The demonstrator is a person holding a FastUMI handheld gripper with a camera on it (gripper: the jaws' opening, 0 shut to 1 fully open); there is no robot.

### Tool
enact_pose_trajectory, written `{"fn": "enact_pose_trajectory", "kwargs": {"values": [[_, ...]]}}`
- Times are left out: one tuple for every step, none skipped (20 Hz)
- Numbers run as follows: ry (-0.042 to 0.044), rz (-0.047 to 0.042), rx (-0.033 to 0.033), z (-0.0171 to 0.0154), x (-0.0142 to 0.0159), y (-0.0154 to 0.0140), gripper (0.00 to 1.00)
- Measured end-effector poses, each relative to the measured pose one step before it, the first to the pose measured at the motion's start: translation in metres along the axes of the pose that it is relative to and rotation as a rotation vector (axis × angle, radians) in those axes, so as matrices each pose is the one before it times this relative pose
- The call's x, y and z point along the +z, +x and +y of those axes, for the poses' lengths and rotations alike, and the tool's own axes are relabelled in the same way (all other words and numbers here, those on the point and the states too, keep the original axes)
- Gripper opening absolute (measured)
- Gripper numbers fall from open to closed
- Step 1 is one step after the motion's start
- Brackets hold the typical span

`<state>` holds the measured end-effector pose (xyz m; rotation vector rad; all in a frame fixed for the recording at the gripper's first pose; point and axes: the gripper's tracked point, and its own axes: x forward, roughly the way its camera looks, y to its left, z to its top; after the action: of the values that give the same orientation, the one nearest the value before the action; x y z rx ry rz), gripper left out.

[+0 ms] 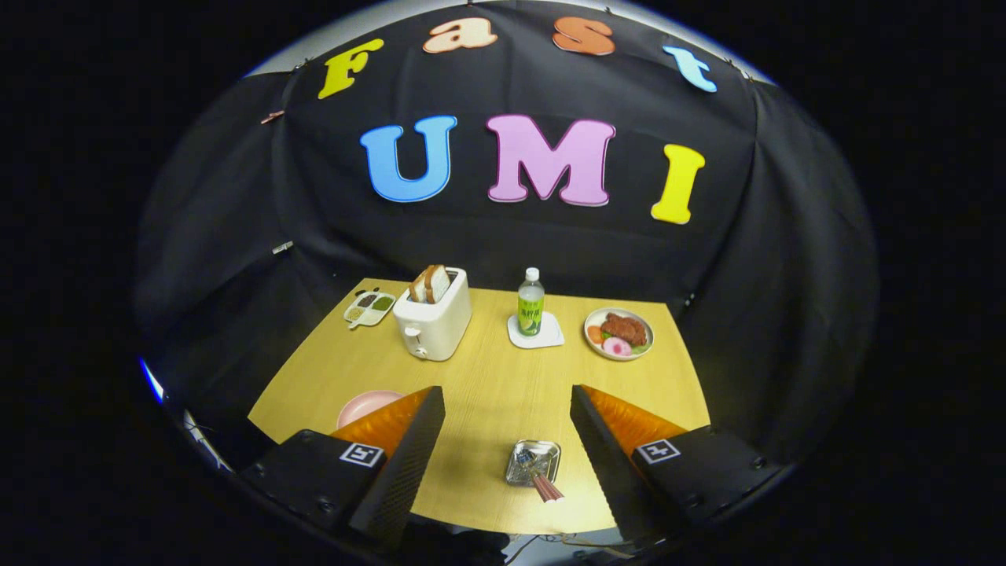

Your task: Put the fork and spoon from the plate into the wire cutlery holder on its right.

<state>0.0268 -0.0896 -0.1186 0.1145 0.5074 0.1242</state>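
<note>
My fingers [507, 440] were apart and held nothing; the holder [533, 462] already had pink handles inside, the plate [363, 406] mostly hidden.

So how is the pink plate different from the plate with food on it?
The pink plate sits near, partly hidden behind a finger of the open hand-held gripper; the food plate sits far across the table, beyond the fingers, in full sight. The pink plate's visible part looks bare; the food plate is pale and holds meat and vegetables. Both are round.
</note>
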Motion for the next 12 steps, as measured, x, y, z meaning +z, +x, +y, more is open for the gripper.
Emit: {"fn": "enact_pose_trajectory", "kwargs": {"values": [[0.00287,-0.03511,-0.00149,0.00449,0.00486,-0.00843,1.0],[0.01301,-0.03793,0.00893,0.00714,0.00622,-0.00601,1.0],[0.00596,-0.04307,0.00135,0.00788,0.00592,-0.00096,1.0],[0.00802,-0.03969,-0.006,0.00296,0.00463,-0.00293,1.0],[0.00934,-0.03508,-0.0058,0.00335,0.00151,-0.00295,0.99],[0.00669,-0.02705,-0.00249,0.00329,0.00153,-0.00375,0.98],[0.01127,-0.01326,-0.00625,0.00054,-0.00141,-0.00413,0.98],[0.01544,-0.00543,0.0003,0.00015,-0.00251,-0.0021,0.98],[0.01612,0.00636,0.0023,0.00027,-0.00168,-0.00023,0.98],[0.01185,0.00491,0.00039,-0.00119,-0.00137,-0.00028,0.98],[0.00904,0.00324,-0.00364,-0.00352,-0.00085,0.0005,0.98],[0.00479,0.00062,-0.00136,-0.00187,0.00002,0.00059,0.98]]}}
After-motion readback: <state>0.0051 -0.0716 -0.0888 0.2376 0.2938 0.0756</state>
